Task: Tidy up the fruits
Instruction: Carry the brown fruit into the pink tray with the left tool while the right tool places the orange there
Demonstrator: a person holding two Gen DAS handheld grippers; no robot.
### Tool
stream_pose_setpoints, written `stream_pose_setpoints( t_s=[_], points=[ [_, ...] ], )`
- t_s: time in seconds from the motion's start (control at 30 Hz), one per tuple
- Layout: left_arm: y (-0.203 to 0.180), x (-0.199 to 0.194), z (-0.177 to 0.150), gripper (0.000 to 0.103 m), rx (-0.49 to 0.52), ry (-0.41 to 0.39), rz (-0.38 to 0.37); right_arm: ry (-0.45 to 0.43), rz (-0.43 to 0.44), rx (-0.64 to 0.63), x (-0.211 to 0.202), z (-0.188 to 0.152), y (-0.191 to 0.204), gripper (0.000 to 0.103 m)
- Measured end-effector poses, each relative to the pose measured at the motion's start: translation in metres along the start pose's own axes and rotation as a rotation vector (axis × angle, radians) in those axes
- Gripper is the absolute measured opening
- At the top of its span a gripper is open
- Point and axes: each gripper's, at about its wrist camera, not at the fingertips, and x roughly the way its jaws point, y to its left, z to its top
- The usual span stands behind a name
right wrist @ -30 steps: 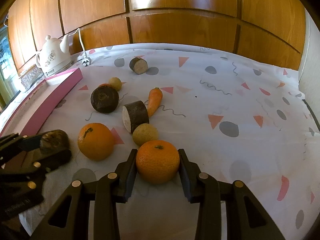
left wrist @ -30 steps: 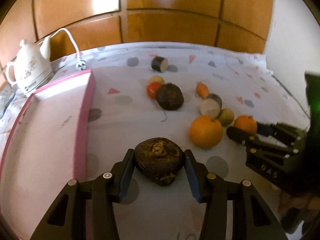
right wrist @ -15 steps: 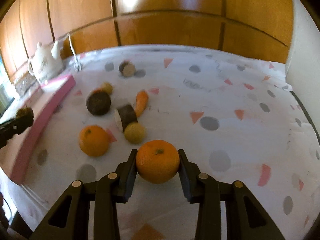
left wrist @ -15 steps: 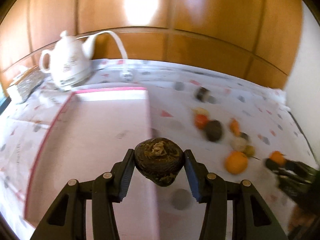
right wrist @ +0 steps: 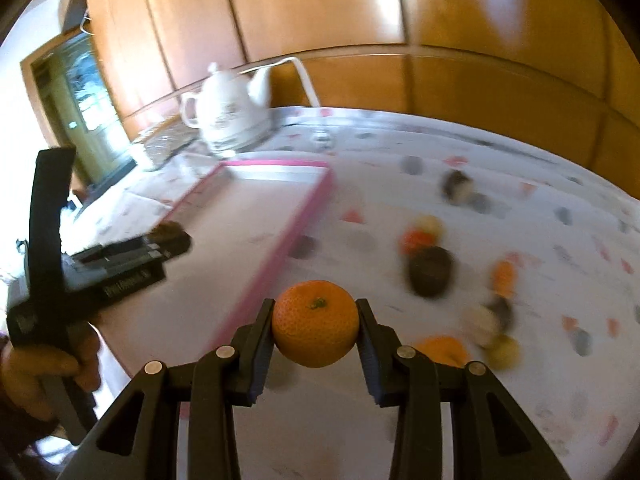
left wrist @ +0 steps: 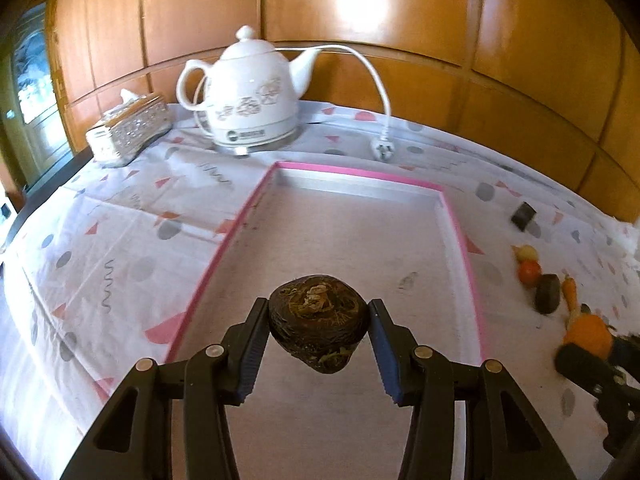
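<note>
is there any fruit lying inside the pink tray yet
No, the pink tray shows only bare floor; the dark root is held above it in the left gripper.

The tray [left wrist: 276, 168] is set on the table [left wrist: 120, 232], toward its left side. Behind the tray's far edge the kettle [left wrist: 250, 96] is placed, with the tissue box [left wrist: 128, 130] to its left near the table's left edge, and the plug [left wrist: 382, 152] to its right. The loose produce [left wrist: 546, 292] is scattered to the right of the tray, seemingly near the table's right edge.
</note>
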Motion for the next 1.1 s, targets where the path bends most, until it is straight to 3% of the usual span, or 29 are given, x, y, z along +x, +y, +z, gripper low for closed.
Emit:
stream_pose_setpoints(
  t_s=[0.3,0.6,0.77,1.1],
  points=[
    [0.021,-0.001,-0.001,0.051,-0.057,0.009,0.005,0.046,0.099,0.01,0.052,0.042,0.041,0.039],
    [0.035,-0.007,-0.002,0.056,-0.121,0.002,-0.006,0.027,0.072,0.017,0.061,0.049,0.059,0.042],
    [0.029,-0.015,-0.005,0.056,-0.122,-0.01,-0.034,0.012,0.025,0.054,0.048,0.038,0.049,0.042],
    [-0.006,-0.024,-0.01,0.056,-0.04,-0.015,-0.095,-0.026,-0.063,0.228,0.004,0.007,-0.014,0.042]
  ],
)
